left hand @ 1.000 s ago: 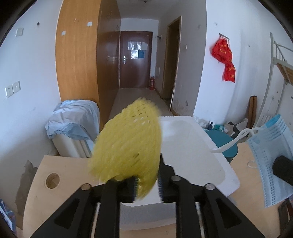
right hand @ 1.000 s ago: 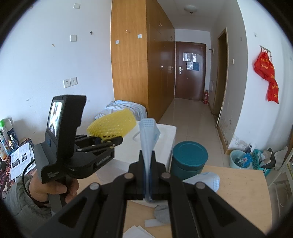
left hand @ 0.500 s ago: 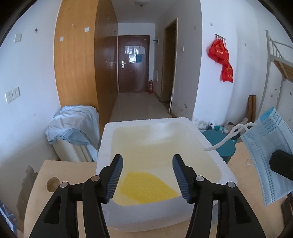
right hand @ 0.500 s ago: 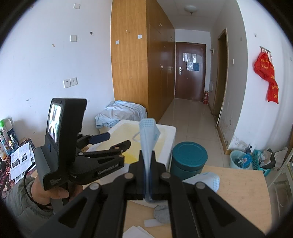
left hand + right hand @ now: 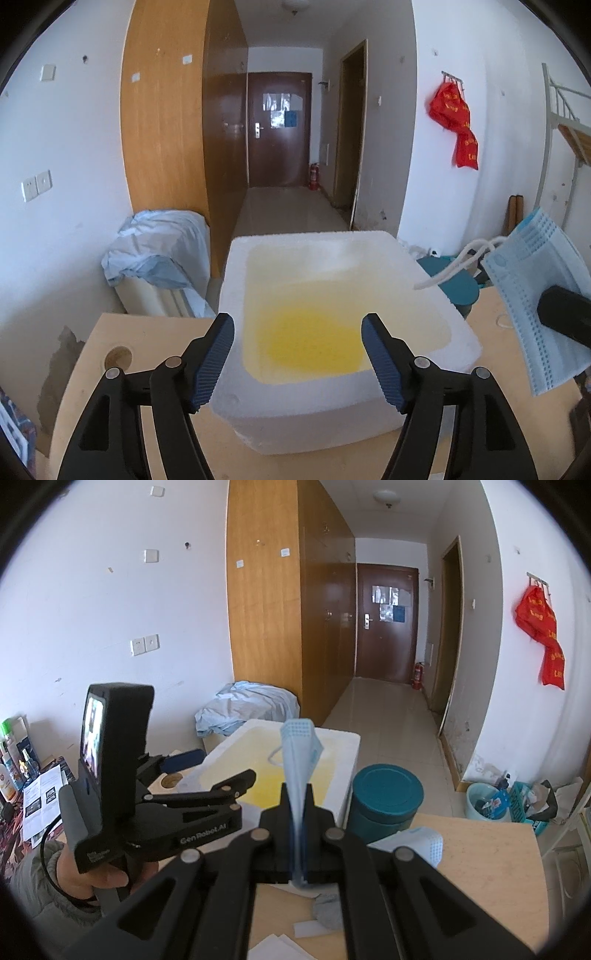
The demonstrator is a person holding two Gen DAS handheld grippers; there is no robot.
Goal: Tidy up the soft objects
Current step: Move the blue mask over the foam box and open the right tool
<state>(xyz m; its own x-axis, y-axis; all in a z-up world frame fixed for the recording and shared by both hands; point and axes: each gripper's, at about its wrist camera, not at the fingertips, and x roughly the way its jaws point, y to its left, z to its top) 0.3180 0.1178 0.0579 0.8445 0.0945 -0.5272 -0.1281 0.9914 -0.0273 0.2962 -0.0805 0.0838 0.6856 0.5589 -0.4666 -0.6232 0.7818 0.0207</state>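
Note:
A yellow foam net (image 5: 314, 343) lies on the floor of the white foam box (image 5: 306, 406), loose. My left gripper (image 5: 297, 325) hovers just above the box's near rim; its jaws are opening and nothing is between them. In the right wrist view the left gripper (image 5: 221, 766) reaches over the foam box (image 5: 343, 760), where the yellow net (image 5: 269, 786) shows inside. My right gripper (image 5: 297, 812) is shut on a blue face mask (image 5: 299, 753), which stands upright beside the box. From the left wrist view, the mask (image 5: 535, 295) hangs at the right.
A teal round container (image 5: 386, 794) stands right of the box. A white mesh piece (image 5: 424, 840), a grey scrap (image 5: 327, 912) and papers lie on the wooden desk. The desk has a cable hole (image 5: 118, 356). A cloth bundle (image 5: 155, 251) sits behind it.
The left gripper let go of the yellow net, which dropped into the foam box, and its jaws spread wider. The right gripper and mask stayed still.

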